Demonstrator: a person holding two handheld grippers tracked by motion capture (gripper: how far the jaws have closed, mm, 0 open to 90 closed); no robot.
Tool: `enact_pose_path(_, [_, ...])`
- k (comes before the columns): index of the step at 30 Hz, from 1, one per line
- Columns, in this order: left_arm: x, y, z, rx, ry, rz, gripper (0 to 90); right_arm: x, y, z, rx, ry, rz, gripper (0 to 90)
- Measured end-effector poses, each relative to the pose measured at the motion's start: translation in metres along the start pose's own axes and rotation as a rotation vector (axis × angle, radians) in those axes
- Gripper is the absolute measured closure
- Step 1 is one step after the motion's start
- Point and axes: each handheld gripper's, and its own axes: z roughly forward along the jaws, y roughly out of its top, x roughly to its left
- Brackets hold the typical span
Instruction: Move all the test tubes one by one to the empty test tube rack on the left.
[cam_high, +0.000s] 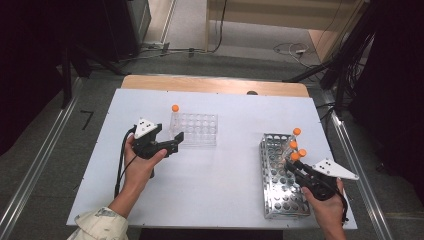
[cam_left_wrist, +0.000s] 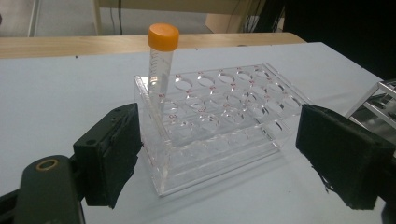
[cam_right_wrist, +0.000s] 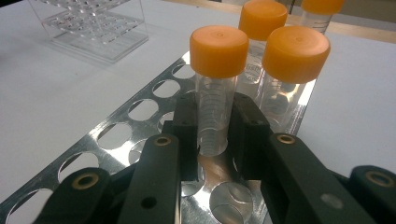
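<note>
The right claw (cam_right_wrist: 215, 123) is clamped on a tube (cam_right_wrist: 216, 93), its pads pressing the clear wall below the orange cap, well above the rack's plate. That grip leaves the cap free and keeps the tube upright, which judging by the setup suits a straight lift out of its hole. The tube stands in the metal rack (cam_high: 278, 190), at about 4 o'clock on the desk (cam_high: 215, 200), the nearest of a cluster of four capped tubes at the rack's far right corner. Its neighbours (cam_right_wrist: 292, 79) stand just beside it, at 1 o'clock from it in the right gripper view, so taking the nearest one first probably avoids knocking the others.

The left claw (cam_high: 172, 141) stands wide apart, one jaw at each side of the near end of the clear rack (cam_left_wrist: 219, 126), not pressing on it as far as the left gripper view tells. It seems placed there to steady that light plastic rack, or to be ready to, while a tube goes in. The clear rack lies at about 11 o'clock from the desk's middle and already holds one capped tube (cam_left_wrist: 161, 60) upright in its far left corner hole. The work in hand looks like moving tubes from the metal rack to the clear one, a row filling from that corner.
</note>
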Motion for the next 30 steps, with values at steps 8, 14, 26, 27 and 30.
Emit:
enact_pose_path(8, [0.000, 0.001, -0.002, -0.001, 0.002, 0.000, 14.8, 0.001, 0.010, -0.009, -0.057, -0.002, 0.007, 72.0])
enact_pose_path(14, [-0.001, 0.002, -0.002, -0.003, 0.008, 0.006, 14.8, 0.005, 0.022, -0.019, -0.095, -0.009, -0.003, 72.0])
enact_pose_path(26, [-0.005, 0.006, -0.006, -0.015, -0.010, 0.005, 14.9, 0.019, 0.048, -0.038, -0.160, 0.012, -0.007, 72.0])
enact_pose_path(27, [-0.005, 0.007, -0.006, -0.017, -0.015, 0.006, 14.9, 0.022, 0.051, -0.038, -0.162, 0.017, -0.007, 72.0])
enact_pose_path(30, [-0.010, 0.010, -0.008, -0.026, -0.032, 0.011, 14.9, 0.029, 0.057, -0.036, -0.163, 0.034, -0.009, 72.0])
